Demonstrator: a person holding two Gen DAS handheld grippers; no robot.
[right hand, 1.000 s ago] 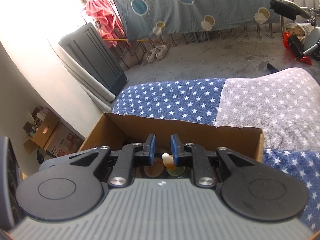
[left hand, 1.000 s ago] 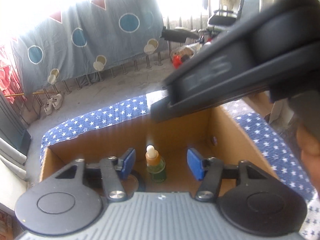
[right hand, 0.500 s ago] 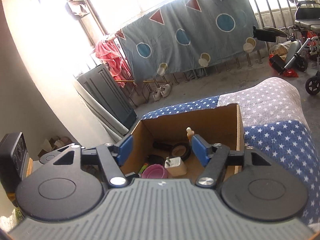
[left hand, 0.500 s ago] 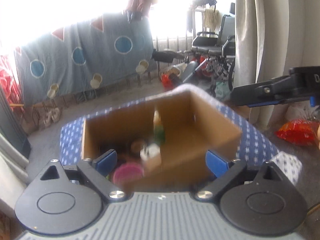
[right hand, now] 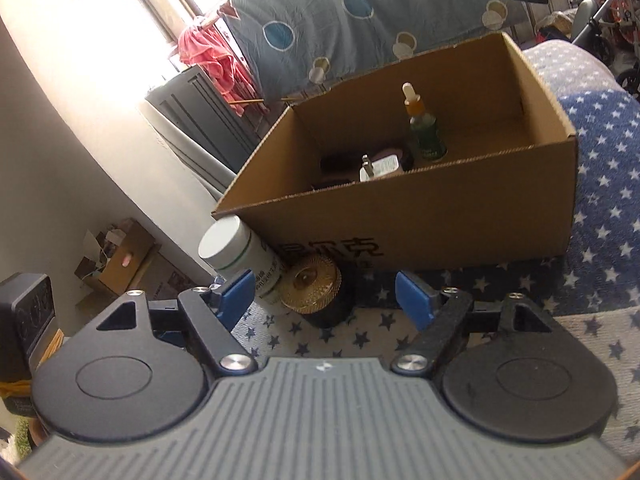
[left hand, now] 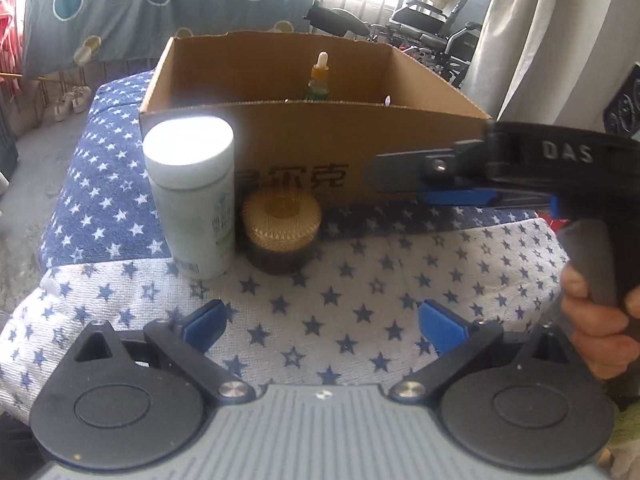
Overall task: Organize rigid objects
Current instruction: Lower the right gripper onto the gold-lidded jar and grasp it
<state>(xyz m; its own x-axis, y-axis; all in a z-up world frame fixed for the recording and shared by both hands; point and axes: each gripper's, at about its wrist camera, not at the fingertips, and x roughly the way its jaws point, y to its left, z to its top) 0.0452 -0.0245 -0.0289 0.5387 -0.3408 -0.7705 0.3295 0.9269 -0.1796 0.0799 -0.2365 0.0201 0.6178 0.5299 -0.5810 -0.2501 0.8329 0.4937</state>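
Starred blue-and-white cloth (left hand: 320, 304) covers the surface; a spotted sheet (right hand: 360, 12) hangs far behind. White bottle (left hand: 192, 200) and gold-lidded jar (left hand: 282, 232) stand touching, near the cardboard box (left hand: 304, 140). Both tools, left (left hand: 320, 326) and right (right hand: 325, 294), are opening, empty.

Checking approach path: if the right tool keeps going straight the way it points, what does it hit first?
Probably the gold-lidded jar, standing on the starred cloth against the cardboard box. It sits left of centre between the opening, empty fingers of the right tool. Depth is unclear.
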